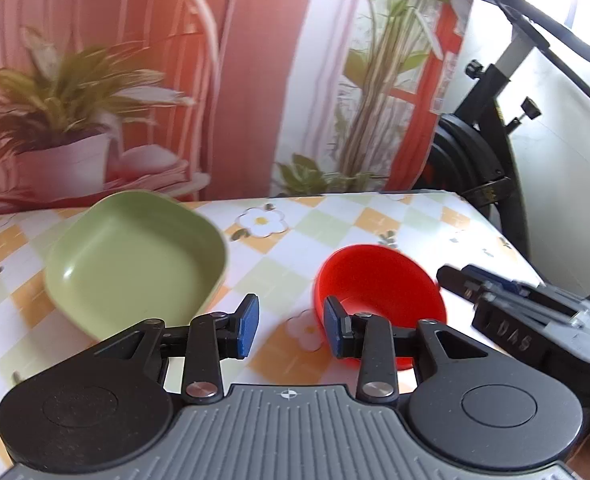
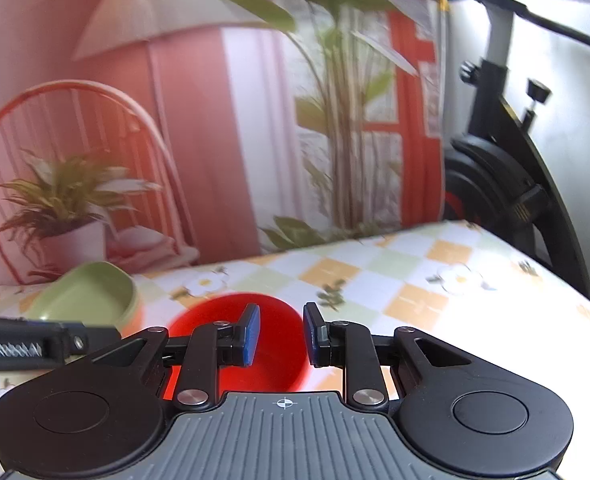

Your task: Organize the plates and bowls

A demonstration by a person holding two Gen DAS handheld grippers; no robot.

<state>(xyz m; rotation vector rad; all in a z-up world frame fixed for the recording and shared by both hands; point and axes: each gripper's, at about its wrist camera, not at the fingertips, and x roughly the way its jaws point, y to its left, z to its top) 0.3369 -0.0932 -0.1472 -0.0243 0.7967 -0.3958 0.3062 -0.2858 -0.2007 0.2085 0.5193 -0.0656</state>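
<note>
Left gripper: jaws spread, nothing between the blue pads; it hangs low over the checked flower-print tablecloth, between the two dishes.

Right gripper: jaws parted, empty, poised over the right part of the red bowl; whether a pad touches the rim cannot be told.

Red bowl: round, appears tipped toward the camera, near right of the left gripper.

Green dish: square with rounded corners, deep, far left, well apart from the red bowl; also seen at left in the right wrist view.

Risk: the bowl looks light and smooth-walled; a pinch on one rim could tip or skid it across the cloth. With both grippers close around it, they could collide.

Writing: "DAS" embossed on the right gripper's body; a blurred line, seemingly ending in "Robot", on the left gripper's finger.

Background: printed backdrop; exercise bike, far right.
</note>
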